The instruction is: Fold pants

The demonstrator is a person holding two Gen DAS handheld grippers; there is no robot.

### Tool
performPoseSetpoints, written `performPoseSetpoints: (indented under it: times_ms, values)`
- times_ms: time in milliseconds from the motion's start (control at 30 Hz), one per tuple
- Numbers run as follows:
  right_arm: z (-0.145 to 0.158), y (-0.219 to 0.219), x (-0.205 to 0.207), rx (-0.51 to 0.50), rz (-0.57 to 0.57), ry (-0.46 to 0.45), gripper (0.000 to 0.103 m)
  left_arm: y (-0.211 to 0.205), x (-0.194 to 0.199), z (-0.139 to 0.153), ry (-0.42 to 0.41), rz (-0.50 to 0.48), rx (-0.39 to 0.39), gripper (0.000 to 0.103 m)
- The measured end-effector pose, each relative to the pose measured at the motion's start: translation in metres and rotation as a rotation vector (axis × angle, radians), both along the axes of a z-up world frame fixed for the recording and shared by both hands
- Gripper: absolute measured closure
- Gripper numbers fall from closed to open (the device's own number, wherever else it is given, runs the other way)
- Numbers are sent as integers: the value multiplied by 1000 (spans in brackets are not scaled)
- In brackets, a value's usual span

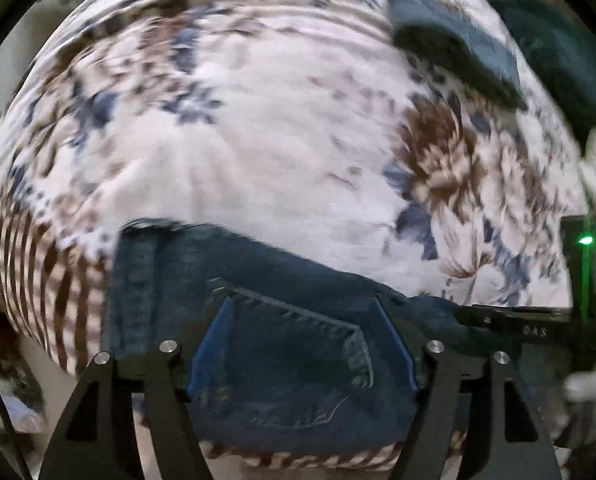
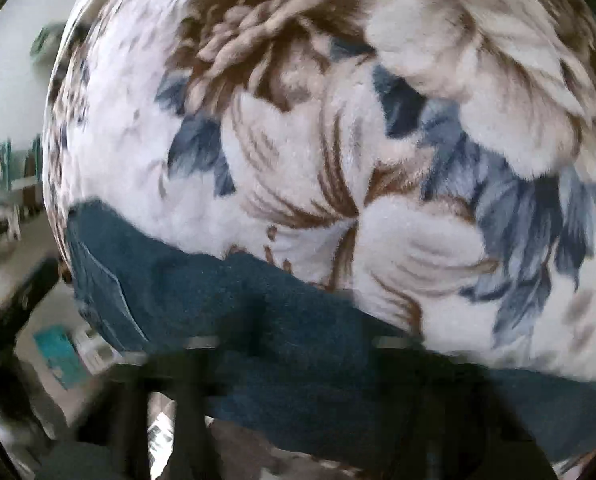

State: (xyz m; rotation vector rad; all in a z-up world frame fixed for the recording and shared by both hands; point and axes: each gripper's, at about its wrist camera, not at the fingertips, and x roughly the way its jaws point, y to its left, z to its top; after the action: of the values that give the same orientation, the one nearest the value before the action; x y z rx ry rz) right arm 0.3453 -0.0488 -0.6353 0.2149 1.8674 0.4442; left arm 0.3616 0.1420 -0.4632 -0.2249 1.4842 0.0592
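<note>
Left gripper (image 1: 304, 312) spread wide over the jeans (image 1: 281, 344) on the floral blanket (image 1: 257, 140) — right gripper (image 2: 298, 344) too blurred to tell.

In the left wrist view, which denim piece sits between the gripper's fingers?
The jeans with the stitched back pocket, at the left gripper; the other folded denim piece lies far across the floral blanket.

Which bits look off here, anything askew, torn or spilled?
Nothing torn or spilled. The jeans lie along the near edge of the floral blanket, back pocket up, between the left gripper's open fingers. A second dark folded garment sits at the far right. The right wrist view is motion-blurred, so that grip is unclear.
</note>
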Motion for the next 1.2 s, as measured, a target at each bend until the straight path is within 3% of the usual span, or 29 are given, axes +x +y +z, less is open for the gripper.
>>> performPoseSetpoints:
  times_ms: [167,200,233,300,367,467,533,600,633,800,933,1100,1200]
  values:
    - [15,-24,5,38,13,-19,90,-23,7,-14,50,-4,-7,34]
    - [10,-32,11,54,1,-7,73,-26,7,-14,54,1,-11,34]
    - [4,-38,17,71,-17,14,48,-29,8,-16,59,3,-13,34]
    - [-17,-51,28,147,-60,92,39,-35,9,-18,70,3,-12,34]
    - [-34,-48,30,246,-47,202,39,-40,11,-22,86,4,-9,34]
    - [-34,-42,24,269,85,230,44,-44,13,-24,93,12,-9,34]
    - [-28,-47,20,281,113,216,68,-45,14,-25,98,19,-15,34]
    - [-17,-57,17,295,114,192,87,-46,14,-25,104,31,-21,34]
    - [-12,-60,15,300,112,179,88,-49,15,-27,107,36,-29,34]
    - [22,-78,-7,370,117,126,91,-60,15,-27,107,66,-85,34]
    - [40,-68,-39,440,174,105,91,-75,19,-35,112,54,-91,34]
    - [32,-62,-59,468,248,170,85,-82,6,-54,142,-5,-13,34]
    - [18,-61,-51,460,190,231,76,-80,-3,-56,140,-18,21,34]
